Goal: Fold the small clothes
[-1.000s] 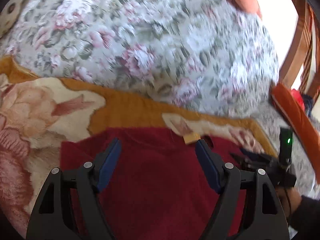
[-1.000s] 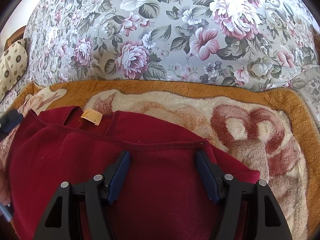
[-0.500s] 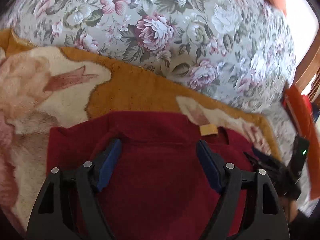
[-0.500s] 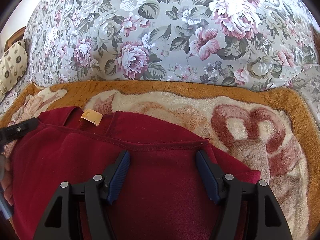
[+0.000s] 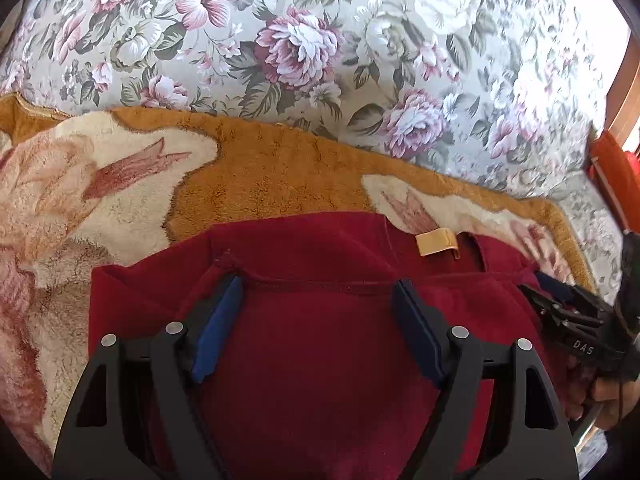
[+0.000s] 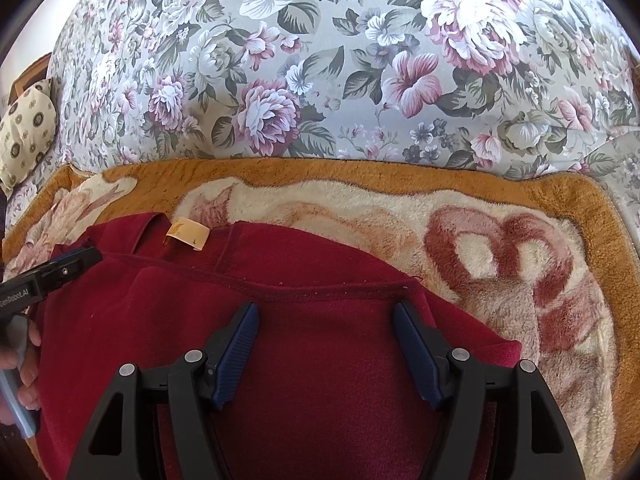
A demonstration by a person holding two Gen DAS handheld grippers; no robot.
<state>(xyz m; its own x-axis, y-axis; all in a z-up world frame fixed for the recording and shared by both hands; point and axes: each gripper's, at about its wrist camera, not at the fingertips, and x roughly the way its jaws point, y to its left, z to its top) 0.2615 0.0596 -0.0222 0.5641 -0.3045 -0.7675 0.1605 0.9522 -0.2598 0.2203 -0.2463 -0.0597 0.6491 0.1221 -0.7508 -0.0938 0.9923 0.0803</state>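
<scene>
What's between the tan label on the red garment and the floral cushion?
In both views, only the fleece blanket lies between the tan label and floral cushion.

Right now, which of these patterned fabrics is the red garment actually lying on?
The fluffy blanket with the orange border and cream-pink rose design. The red garment rests directly on it, while the grey floral fabric rises behind, untouched by the garment.

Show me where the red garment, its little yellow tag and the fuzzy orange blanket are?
red garment [image 6: 320,360], right wrist view, on its folded top layer.
yellow tag [image 5: 435,241], left wrist view, on the tag's face at the neckline.
orange blanket [image 6: 400,170], right wrist view, on its far border.
</scene>
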